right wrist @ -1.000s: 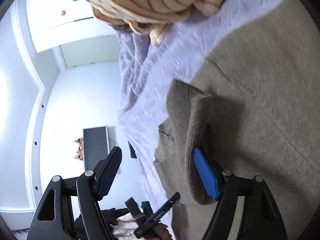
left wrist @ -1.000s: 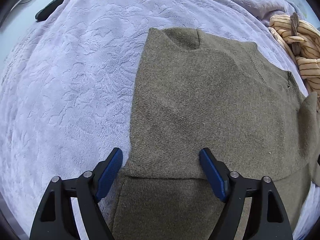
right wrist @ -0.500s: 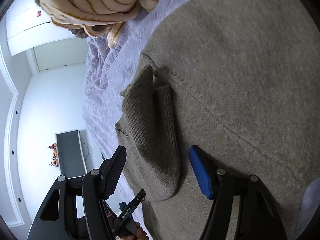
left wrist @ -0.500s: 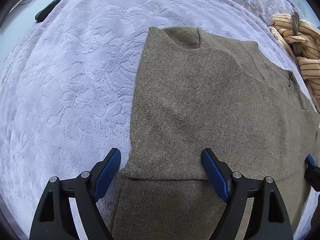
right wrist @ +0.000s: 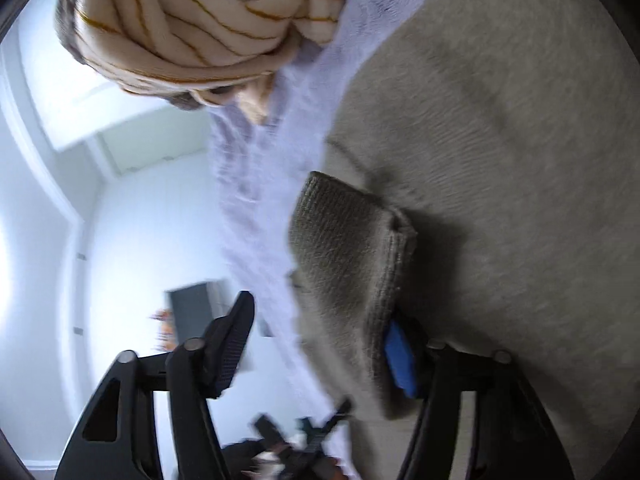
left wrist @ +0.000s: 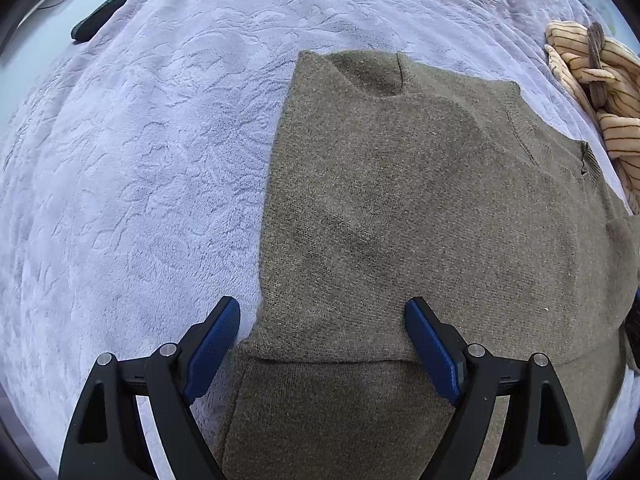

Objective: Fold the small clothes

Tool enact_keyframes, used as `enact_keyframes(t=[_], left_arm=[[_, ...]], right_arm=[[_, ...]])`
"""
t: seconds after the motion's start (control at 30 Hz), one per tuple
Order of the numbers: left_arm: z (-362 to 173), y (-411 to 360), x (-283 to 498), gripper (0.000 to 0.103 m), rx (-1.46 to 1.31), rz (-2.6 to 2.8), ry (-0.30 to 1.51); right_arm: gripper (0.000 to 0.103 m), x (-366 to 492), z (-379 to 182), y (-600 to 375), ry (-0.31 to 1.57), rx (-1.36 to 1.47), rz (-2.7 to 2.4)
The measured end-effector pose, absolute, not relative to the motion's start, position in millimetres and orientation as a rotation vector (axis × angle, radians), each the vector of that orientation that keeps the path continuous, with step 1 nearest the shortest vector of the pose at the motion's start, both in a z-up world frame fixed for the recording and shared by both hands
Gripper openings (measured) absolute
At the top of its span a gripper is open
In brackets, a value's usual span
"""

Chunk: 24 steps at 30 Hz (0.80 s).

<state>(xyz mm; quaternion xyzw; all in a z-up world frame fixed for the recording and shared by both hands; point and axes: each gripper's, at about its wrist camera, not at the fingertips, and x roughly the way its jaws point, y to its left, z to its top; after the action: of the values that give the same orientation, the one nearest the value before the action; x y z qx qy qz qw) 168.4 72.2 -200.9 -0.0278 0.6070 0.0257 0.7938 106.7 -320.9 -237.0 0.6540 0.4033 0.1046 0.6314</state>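
Note:
An olive-brown knit sweater (left wrist: pixel 420 208) lies flat on a lilac blanket (left wrist: pixel 140 160), its left part folded over the body. My left gripper (left wrist: pixel 322 326) is open just above the sweater's lower left edge, holding nothing. In the right wrist view my right gripper (right wrist: pixel 320 344) is open; a folded ribbed cuff of the sweater (right wrist: pixel 344 248) stands between its fingers, draped over the blue right pad (right wrist: pixel 400 356). The sweater body (right wrist: pixel 500 160) fills the right side of that view.
A cream garment with orange stripes (left wrist: pixel 592 80) is bunched at the blanket's far right, also seen in the right wrist view (right wrist: pixel 192 20). A dark flat object (left wrist: pixel 104 8) lies at the blanket's far left edge. A white room lies beyond the bed.
My right gripper has swung and lifted, and the ribbed cuff now rises between its fingers. The left gripper has barely moved.

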Motion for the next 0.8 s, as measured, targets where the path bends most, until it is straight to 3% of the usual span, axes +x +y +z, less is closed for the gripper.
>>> enact_keyframes(t=[0.03, 0.2, 0.3, 0.37, 0.47, 0.57, 0.63, 0.8], left_arm=[[-201, 71, 170, 0.086, -0.059, 0.056, 1.306], [-206, 69, 174, 0.089, -0.047, 0.049, 1.299], [-209, 68, 178, 0.091, -0.05, 0.051, 1.306], [-210, 68, 181, 0.091, -0.049, 0.054, 1.315], [-208, 67, 186, 0.091, -0.04, 0.059, 1.327], [-200, 63, 188, 0.091, -0.018, 0.061, 1.336], [-193, 57, 186, 0.091, -0.004, 0.048, 1.335], [-178, 26, 174, 0.091, 0.028, -0.017, 1.332]], right_arm=[[0.008, 107, -239, -322, 0.967, 1.451, 0.192], [0.007, 97, -216, -324, 0.977, 1.242, 0.078], [0.008, 91, -212, -323, 1.08, 0.994, -0.021], [0.008, 87, -219, -323, 1.11, 0.987, -0.004], [0.014, 77, -217, -331, 1.104, 1.04, -0.009], [0.03, 65, -206, -333, 1.121, 0.999, 0.0], [0.05, 55, -196, -333, 1.138, 0.973, 0.015], [0.053, 10, -179, -351, 1.158, 0.972, -0.012]])
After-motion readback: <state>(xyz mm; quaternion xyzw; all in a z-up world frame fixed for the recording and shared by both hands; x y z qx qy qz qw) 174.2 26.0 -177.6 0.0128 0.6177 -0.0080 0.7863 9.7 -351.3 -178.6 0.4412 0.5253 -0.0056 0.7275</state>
